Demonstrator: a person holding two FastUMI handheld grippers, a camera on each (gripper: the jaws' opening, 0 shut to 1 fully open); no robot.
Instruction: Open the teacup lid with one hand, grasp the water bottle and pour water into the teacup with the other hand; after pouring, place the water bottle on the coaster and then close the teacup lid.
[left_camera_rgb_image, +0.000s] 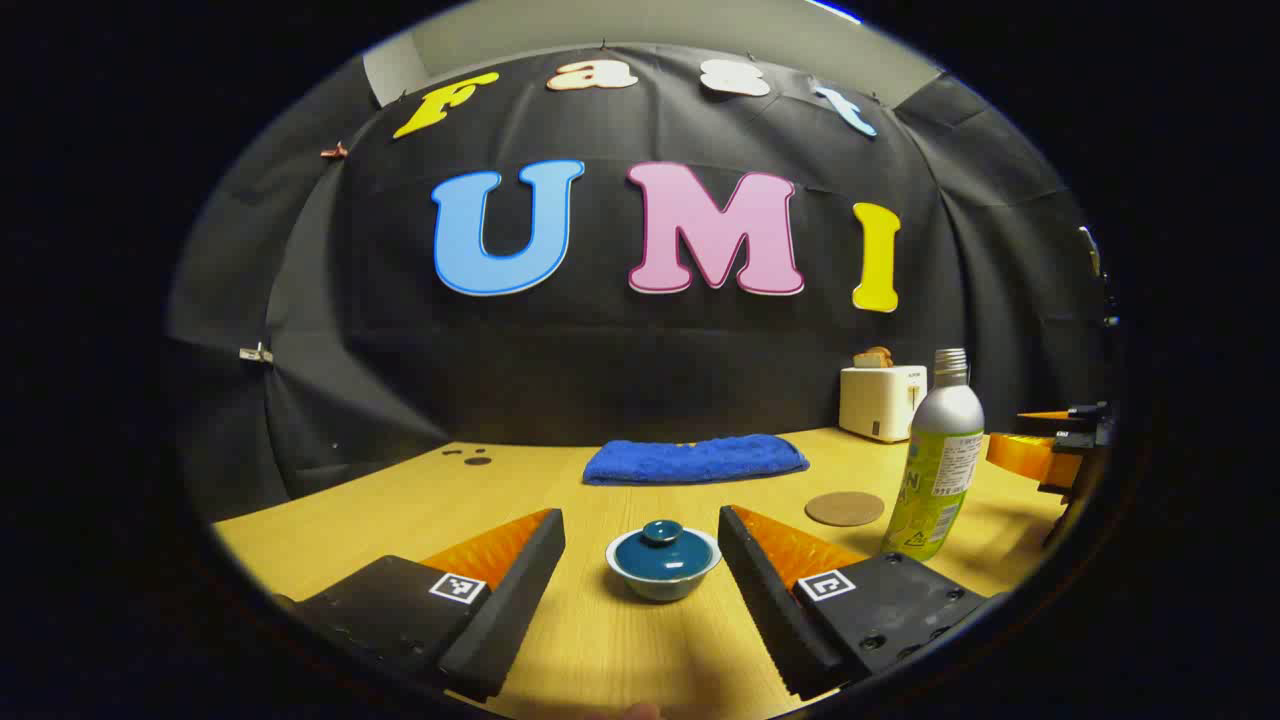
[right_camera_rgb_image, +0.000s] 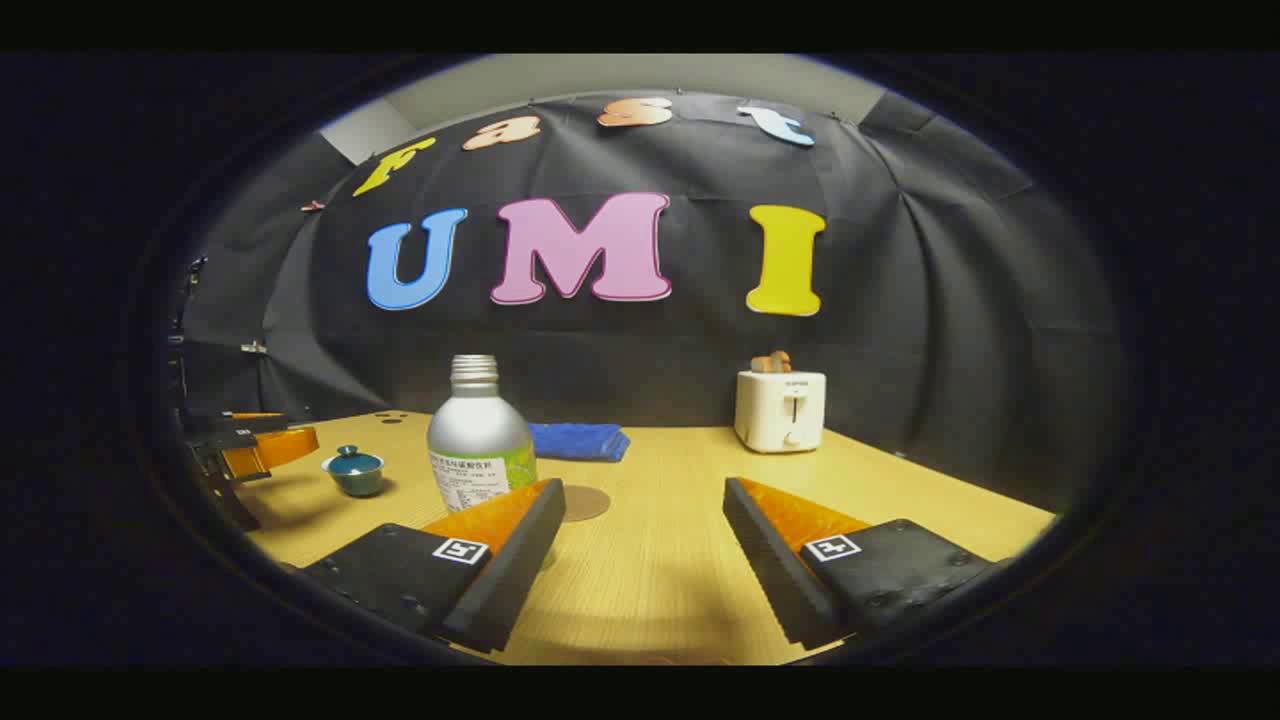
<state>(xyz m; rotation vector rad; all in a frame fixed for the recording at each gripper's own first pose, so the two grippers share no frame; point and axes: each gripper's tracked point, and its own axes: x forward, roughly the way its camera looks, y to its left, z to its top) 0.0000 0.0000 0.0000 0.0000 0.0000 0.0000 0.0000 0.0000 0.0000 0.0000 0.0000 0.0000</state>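
Left gripper (left_camera_rgb_image: 641, 560): fingers spread, lidded teal ceramic teacup (left_camera_rgb_image: 663, 560) between, untouched.
Right gripper (right_camera_rgb_image: 643, 530): spread, bare wooden table (right_camera_rgb_image: 650, 570) between.
Bottle: silver-green metal water bottle (right_camera_rgb_image: 479, 440) upright, beside round brown coaster (left_camera_rgb_image: 845, 508).

In the right gripper view, the water bottle (right_camera_rgb_image: 478, 440) hides its base and part of the coaster (right_camera_rgb_image: 585, 503) at three o'clock behind one finger (right_camera_rgb_image: 500, 560).

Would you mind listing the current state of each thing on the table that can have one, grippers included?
Teacup: lid on, closed.
Water bottle: upright on the table, cap off, not on the coaster.
Coaster: bare.
Toaster: bread sticking out of the top.
Blue towel: folded, lying flat.
Left gripper: open, either side of the teacup.
Right gripper: open, holding nothing.
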